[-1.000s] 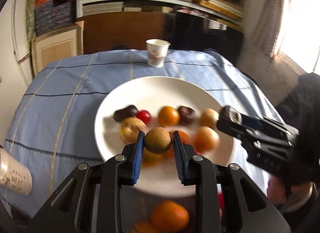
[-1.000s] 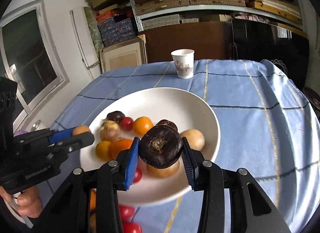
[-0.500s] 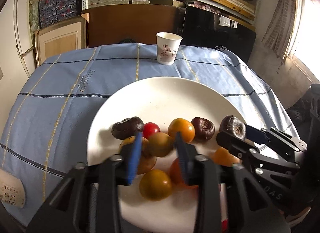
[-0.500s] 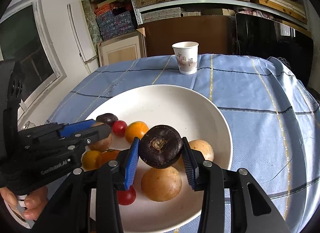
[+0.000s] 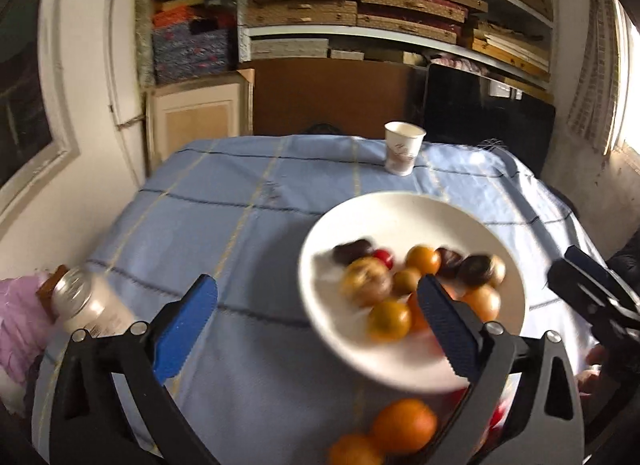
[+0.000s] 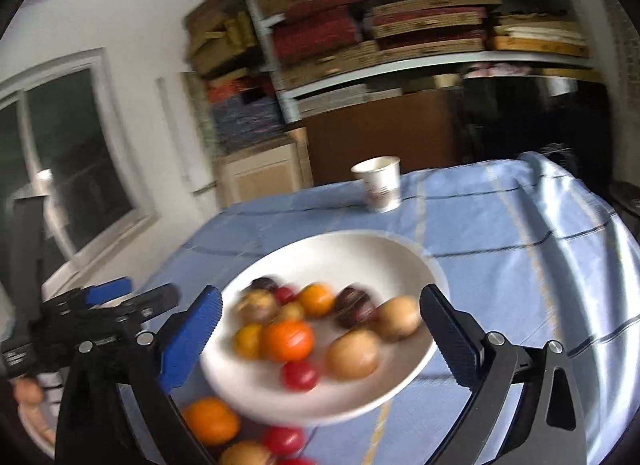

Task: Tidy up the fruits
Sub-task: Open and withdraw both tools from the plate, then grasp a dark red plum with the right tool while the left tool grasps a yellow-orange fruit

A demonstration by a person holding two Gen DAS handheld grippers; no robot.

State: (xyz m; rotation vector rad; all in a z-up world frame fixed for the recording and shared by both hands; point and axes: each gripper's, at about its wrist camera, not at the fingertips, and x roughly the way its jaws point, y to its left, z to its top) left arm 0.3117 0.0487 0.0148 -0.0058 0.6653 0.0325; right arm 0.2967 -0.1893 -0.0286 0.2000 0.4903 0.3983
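Note:
A white plate [image 5: 400,217] [image 6: 344,253] on the blue tablecloth holds several fruits: oranges, brown round fruits, dark purple ones and small red ones. The dark purple fruit [image 6: 354,305] lies in the plate beside a tan fruit [image 6: 400,317]. My left gripper [image 5: 320,321] is open and empty, above the cloth at the plate's left edge. My right gripper [image 6: 320,325] is open and empty, raised over the plate's near side. Loose oranges [image 5: 404,425] [image 6: 210,421] and red fruits [image 6: 282,439] lie on the cloth in front of the plate. Both views are motion-blurred.
A paper cup [image 5: 402,153] [image 6: 380,183] stands at the table's far side. A jar [image 5: 86,305] and a pink bag [image 5: 20,317] sit at the table's left edge. Shelves with stacked boxes and a dark cabinet stand behind the table.
Both grippers opened and released their fruits into the plate: the left its brown fruit, the right its dark purple one. Both have pulled back and up; the left swung leftward.

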